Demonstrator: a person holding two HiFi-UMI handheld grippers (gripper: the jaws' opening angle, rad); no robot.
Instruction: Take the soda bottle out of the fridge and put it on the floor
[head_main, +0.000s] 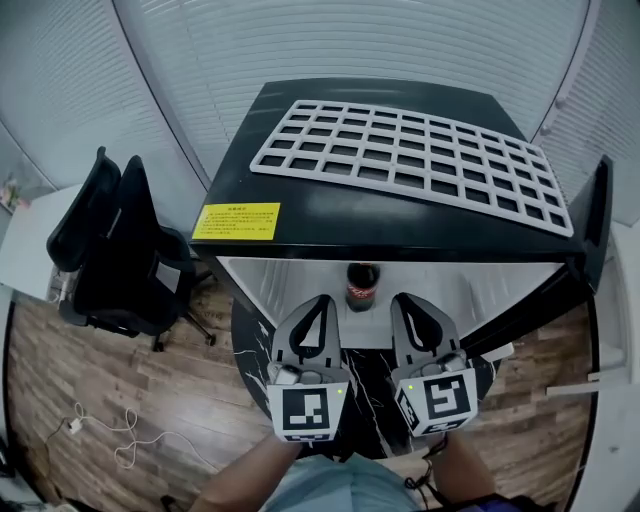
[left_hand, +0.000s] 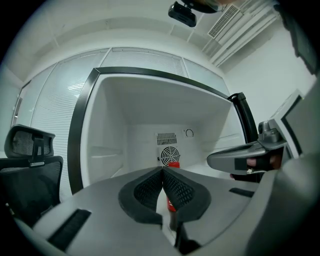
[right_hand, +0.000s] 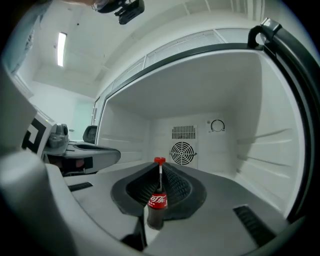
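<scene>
The soda bottle (head_main: 362, 285), dark with a red cap and red label, stands upright in the open white interior of the small black fridge (head_main: 330, 215), near its front. My left gripper (head_main: 322, 300) and right gripper (head_main: 405, 298) hover side by side just before the opening, one on each side of the bottle, neither touching it. In the left gripper view the jaws (left_hand: 163, 169) are pressed together and the bottle (left_hand: 173, 165) shows behind them. In the right gripper view the jaws (right_hand: 159, 165) are all but closed, empty, and the bottle (right_hand: 157, 201) shows through the slit.
The fridge door (head_main: 592, 215) stands open at the right. A white grid rack (head_main: 420, 160) lies on the fridge top. A black office chair (head_main: 120, 250) is at the left, and a white cable (head_main: 110, 430) lies on the wood floor. A dark marbled mat (head_main: 370, 390) is underfoot.
</scene>
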